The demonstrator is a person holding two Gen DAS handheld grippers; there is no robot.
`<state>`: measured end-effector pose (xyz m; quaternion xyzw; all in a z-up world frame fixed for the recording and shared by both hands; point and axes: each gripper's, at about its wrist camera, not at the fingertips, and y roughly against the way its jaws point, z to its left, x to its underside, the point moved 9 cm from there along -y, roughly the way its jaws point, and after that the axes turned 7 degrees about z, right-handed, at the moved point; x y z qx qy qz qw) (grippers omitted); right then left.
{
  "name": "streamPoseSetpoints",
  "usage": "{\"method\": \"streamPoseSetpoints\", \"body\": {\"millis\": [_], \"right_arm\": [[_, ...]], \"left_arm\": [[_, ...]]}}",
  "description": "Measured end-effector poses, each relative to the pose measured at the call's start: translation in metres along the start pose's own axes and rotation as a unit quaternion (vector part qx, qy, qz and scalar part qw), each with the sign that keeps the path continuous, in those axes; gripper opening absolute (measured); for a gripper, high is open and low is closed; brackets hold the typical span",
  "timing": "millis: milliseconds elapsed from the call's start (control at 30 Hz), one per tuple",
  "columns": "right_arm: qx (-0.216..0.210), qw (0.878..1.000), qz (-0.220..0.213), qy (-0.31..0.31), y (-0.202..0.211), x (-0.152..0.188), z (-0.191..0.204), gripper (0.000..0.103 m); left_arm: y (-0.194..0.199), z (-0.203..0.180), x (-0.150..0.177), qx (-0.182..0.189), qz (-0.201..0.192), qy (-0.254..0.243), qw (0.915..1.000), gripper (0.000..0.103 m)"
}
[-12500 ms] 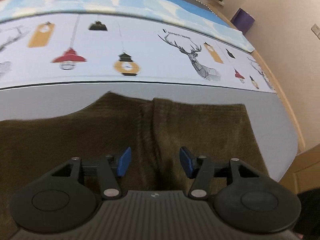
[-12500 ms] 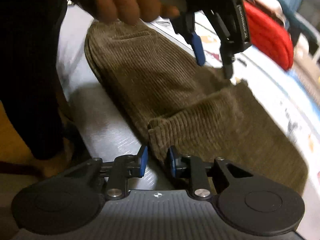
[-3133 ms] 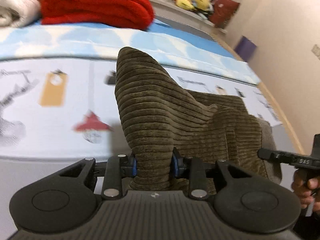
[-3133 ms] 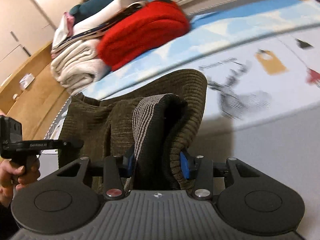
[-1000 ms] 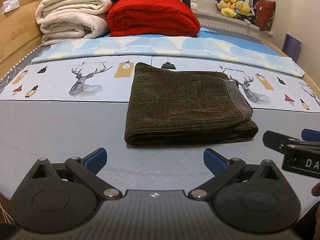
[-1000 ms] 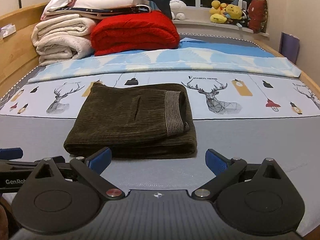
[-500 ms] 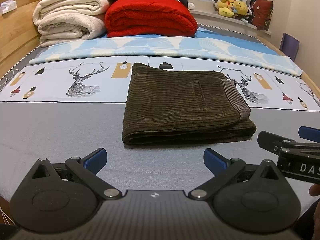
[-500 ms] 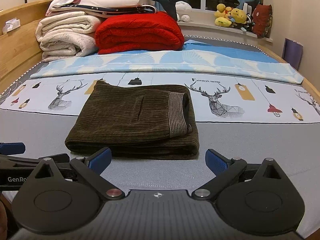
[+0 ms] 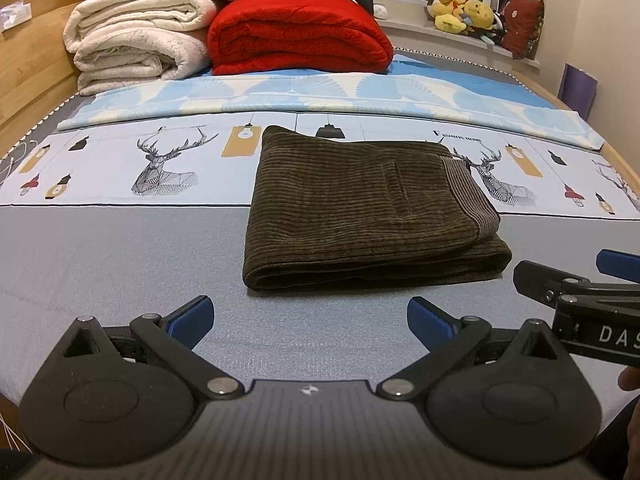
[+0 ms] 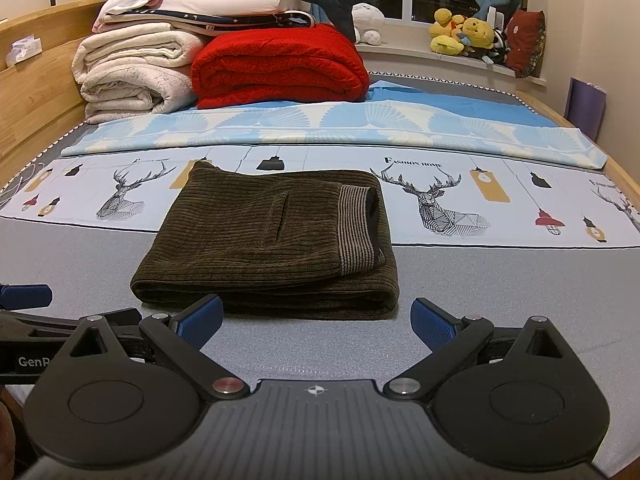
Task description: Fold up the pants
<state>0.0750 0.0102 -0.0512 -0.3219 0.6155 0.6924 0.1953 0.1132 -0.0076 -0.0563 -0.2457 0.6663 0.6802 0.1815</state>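
pants (image 9: 368, 208) folded on bed (image 9: 100, 248) | red blanket (image 9: 296, 36) behind | left gripper (image 9: 310, 316), right gripper (image 10: 316, 318) — both spread apart, empty

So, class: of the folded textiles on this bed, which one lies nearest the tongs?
The brown corduroy pants, folded alone on the grey bedsheet; the red blanket and cream blankets are stacked far back.

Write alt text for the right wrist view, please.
Folded brown pants lie on a bed, apart from the open right hand-held gripper in front. Behind them sit a red blanket and a stack of white blankets.
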Motion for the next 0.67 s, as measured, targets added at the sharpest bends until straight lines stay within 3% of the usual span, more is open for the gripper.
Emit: {"method": "streamPoseSetpoints", "body": {"millis": [667], "right_arm": [[0.0, 1.0, -0.001, -0.004, 0.0013, -0.0017, -0.0012, 0.1]], "left_arm": [[0.0002, -0.0038, 0.0008, 0.002, -0.007, -0.003, 1.0, 0.103]]}}
